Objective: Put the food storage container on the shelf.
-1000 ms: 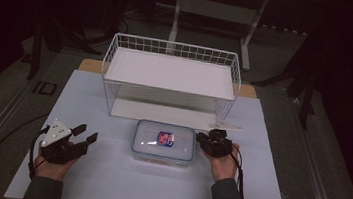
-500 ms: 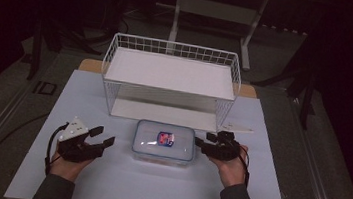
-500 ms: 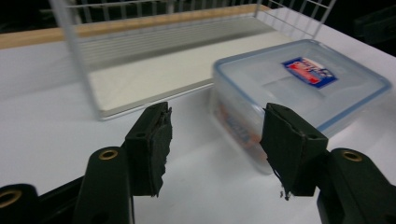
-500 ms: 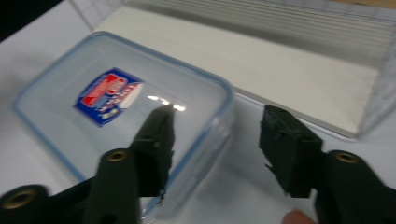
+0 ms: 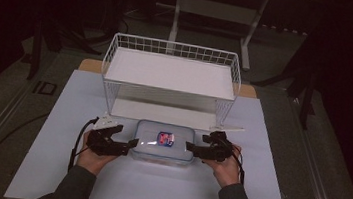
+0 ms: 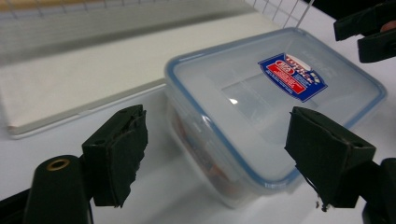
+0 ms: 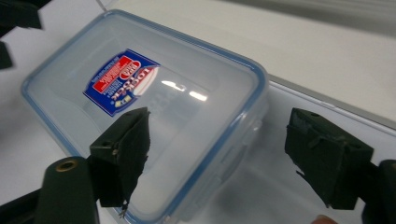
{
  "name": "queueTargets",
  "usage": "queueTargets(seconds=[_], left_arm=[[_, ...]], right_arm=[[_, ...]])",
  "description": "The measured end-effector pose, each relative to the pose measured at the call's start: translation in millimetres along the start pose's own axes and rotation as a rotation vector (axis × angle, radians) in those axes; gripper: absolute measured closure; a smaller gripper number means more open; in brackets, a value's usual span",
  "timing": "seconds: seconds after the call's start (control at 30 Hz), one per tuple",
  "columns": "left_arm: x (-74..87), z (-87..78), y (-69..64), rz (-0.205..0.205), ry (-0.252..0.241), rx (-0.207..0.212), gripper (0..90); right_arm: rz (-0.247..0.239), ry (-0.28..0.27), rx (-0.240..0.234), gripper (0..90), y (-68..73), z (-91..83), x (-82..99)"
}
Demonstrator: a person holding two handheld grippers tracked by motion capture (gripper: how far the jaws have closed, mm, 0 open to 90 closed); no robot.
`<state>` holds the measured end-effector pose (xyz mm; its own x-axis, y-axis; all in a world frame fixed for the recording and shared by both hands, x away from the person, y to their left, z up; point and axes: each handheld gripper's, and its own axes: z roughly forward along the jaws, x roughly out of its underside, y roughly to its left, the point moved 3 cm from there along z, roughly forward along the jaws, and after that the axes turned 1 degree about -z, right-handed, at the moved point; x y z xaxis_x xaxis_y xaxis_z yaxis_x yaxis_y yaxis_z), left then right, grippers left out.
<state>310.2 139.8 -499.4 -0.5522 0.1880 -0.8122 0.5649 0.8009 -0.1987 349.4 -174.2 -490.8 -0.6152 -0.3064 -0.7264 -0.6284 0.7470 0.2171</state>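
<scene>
One white table mat [image 5: 62,116] spreads across the scene, and at its far side stands one white wire rack [image 5: 172,74] with a solid shelf on top and open space beneath. That rack sits just beyond the work and closes off the far side. To the right of the rack's foot lies one thin white strip [image 5: 231,130] on the mat; what it is I can't make out at this distance.

In the middle near part of the mat sits one clear plastic container [image 5: 164,143], rectangular, with a blue-rimmed lid. There's one sticker [image 6: 292,77] on the lid, blue and red with white lettering, but the writing is too soft to read with any confidence.

Two grippers, one at each short end of it. The left gripper [image 5: 124,144] has just been opening, jaws now spread wide, the container's left corner lying between them with the pads clear of it. The right gripper [image 5: 198,148] has just been opening too, jaws wide, straddling the right end without pressing on it. The right gripper also shows at the top right corner of the left gripper view.
</scene>
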Motion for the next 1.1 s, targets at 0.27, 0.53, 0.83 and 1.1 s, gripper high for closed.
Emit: queueTargets(seconds=[0.27,0.53,0.83,1.1], left_arm=[[-4.1,21.9,-4.8,-0.028,0.036,0.029,19.4],[-3.0,38.3,2.2,-0.145,0.071,0.082,16.5],[-1.5,47.2,8.4,-0.231,0.093,0.174,14.9],[0.9,55.2,13.8,-0.325,0.116,0.247,13.0]], right_arm=[[0.055,0.029,-0.072,11.7,0.0,14.9,1.8],[0.102,0.067,-0.103,11.0,1.4,26.5,6.1],[0.193,0.085,-0.195,10.9,-4.6,32.9,9.7],[0.243,0.099,-0.243,12.3,-7.6,33.8,13.2]])
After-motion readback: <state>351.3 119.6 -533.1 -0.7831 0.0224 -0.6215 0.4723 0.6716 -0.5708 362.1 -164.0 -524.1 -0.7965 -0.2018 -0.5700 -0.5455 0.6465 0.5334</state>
